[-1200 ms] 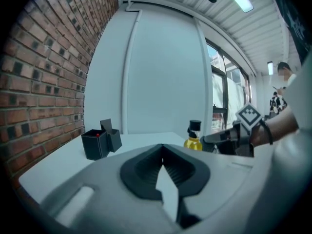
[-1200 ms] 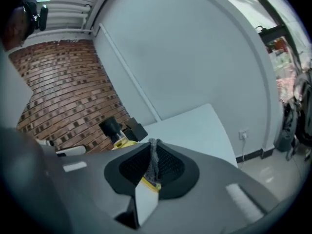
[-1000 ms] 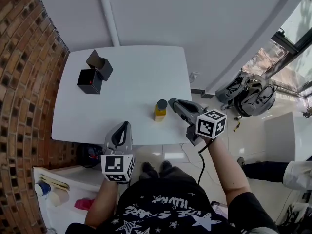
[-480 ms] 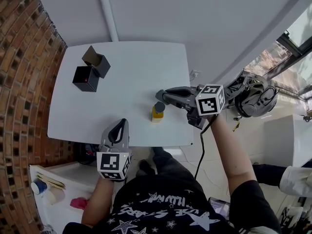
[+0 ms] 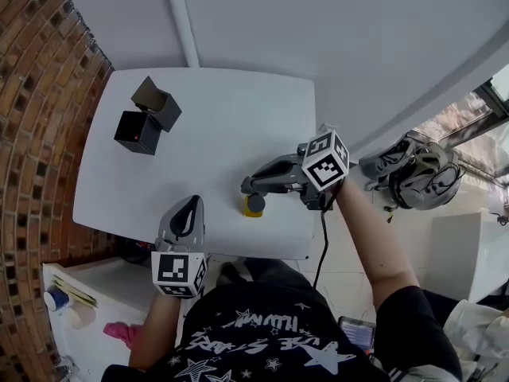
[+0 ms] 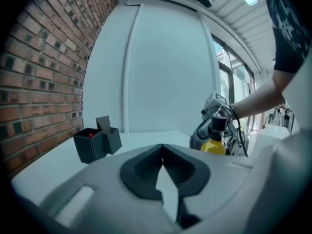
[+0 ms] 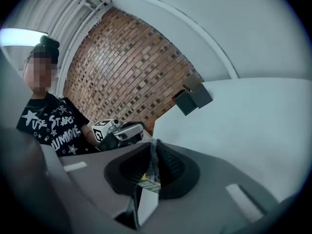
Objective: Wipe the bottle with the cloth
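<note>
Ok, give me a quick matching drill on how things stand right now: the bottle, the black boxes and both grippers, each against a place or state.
1. yellow bottle
2. black boxes
3. left gripper
4. right gripper

a. far left of the table, by the brick wall
b. jaws together, empty, at the table's near edge
c. standing upright near the front edge
d. reaching in from the right, closed on the bottle

Pairs: 1-c, 2-a, 3-b, 4-d

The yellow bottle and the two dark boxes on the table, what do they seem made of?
The bottle looks like smooth, opaque yellow plastic, evenly coloured; glass can't be ruled out. The black box and the grey box look like matte card or thin plastic: dull flat faces, sharp edges, a flap raised on the grey one.
</note>
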